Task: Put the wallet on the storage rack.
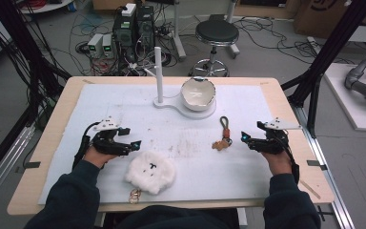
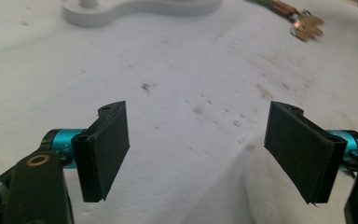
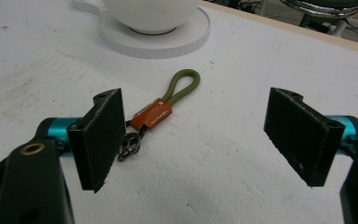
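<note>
Keychain spot: the keychain (image 1: 223, 135) is lying flat on the white pad of the bench (image 1: 52, 124), right of centre, a bit in front of the white stand base (image 1: 181, 108) that carries the bowl (image 1: 198, 93).
Which way from the claw: it's just inboard of the right claw (image 1: 244, 138), near but not touching. In the right gripper view it (image 3: 156, 112) sits ahead and off toward one jaw, not centred in the gap.
Long axis: runs roughly toward the bowl and back to the person, loop end at the far side, metal ring end at the near side. So it lies pretty much along the claw's line of sight, slightly slanted.
Nearer hand: right one, easily. The left claw (image 1: 132, 144) is well apart from it, parked just beside the fluffy white plush (image 1: 150, 172).
Right claw state: spread wide, nothing between the jaws.
Left claw state: same deal, wide apart and empty, bare pad in front of it (image 2: 196, 154).
Looks: olive green cord loop, orange-brown tab in the middle, small metal rings at the end. Thin and low, so I'd guess you have to come down close to the pad to pinch it.
</note>
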{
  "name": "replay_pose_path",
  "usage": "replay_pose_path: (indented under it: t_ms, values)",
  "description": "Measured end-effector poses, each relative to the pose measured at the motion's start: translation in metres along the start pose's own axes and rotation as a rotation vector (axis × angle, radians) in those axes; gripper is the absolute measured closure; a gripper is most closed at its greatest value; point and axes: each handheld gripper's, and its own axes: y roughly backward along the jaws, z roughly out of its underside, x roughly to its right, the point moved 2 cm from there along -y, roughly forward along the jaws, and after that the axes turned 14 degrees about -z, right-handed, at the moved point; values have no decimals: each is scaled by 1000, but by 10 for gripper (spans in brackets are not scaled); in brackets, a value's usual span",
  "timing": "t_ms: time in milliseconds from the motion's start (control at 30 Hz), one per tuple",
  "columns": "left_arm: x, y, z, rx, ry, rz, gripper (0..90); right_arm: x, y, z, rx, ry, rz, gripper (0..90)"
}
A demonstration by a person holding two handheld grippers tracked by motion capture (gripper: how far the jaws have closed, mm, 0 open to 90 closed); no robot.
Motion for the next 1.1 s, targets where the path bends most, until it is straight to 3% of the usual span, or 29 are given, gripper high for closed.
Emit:
replay_pose_path:
  t_ms: [133, 233, 300, 400, 500, 533, 567, 600, 633, 733, 900, 967, 1000, 1067, 1100]
  values:
    - [4, -1, 1, -14, 0, 50, 245, -1, 0, 0, 0, -2, 0, 210]
    - [6, -4, 4, -59, -1, 57, 249, -3, -1, -1, -3, 4, 0, 211]
    - [9, -7, 8, -124, -33, 74, 329, -6, -3, -3, -8, 10, -6, 211]
    - [13, -9, 9, -145, -58, 85, 389, -9, -4, -3, -13, 13, -7, 211]
    - [15, -11, 10, -163, -75, 102, 512, -10, -5, -4, -19, 20, -9, 211]
    - [16, -11, 11, -169, -74, 114, 512, -10, -5, -4, -19, 20, -9, 211]
    - [16, -11, 11, -173, -73, 135, 646, -11, -6, -4, -19, 17, -13, 211]
    - [18, -10, 11, -172, -76, 160, 646, -11, -6, -4, -19, 17, -13, 211]
    - [20, -10, 10, -169, -87, 172, 790, -11, -8, -4, -22, 15, -17, 211]
    - [22, -9, 8, -169, -86, 171, 848, -12, -10, -4, -30, 17, -23, 211]
    - [18, -3, 0, -84, -33, 138, 870, -14, -11, -5, -21, 16, -34, 211]
    - [14, 4, -9, 4, 15, 126, 874, -16, -12, -6, -21, 16, -48, 211]
    - [14, 4, -9, 4, 15, 126, 876, -16, -12, -6, -21, 16, -48, 211]
    - [12, 9, -14, 65, 51, 109, 879, -20, -14, -8, -19, 21, -61, 211]
    - [11, 13, -20, 131, 86, 83, 883, -24, -16, -10, -15, 25, -79, 211]
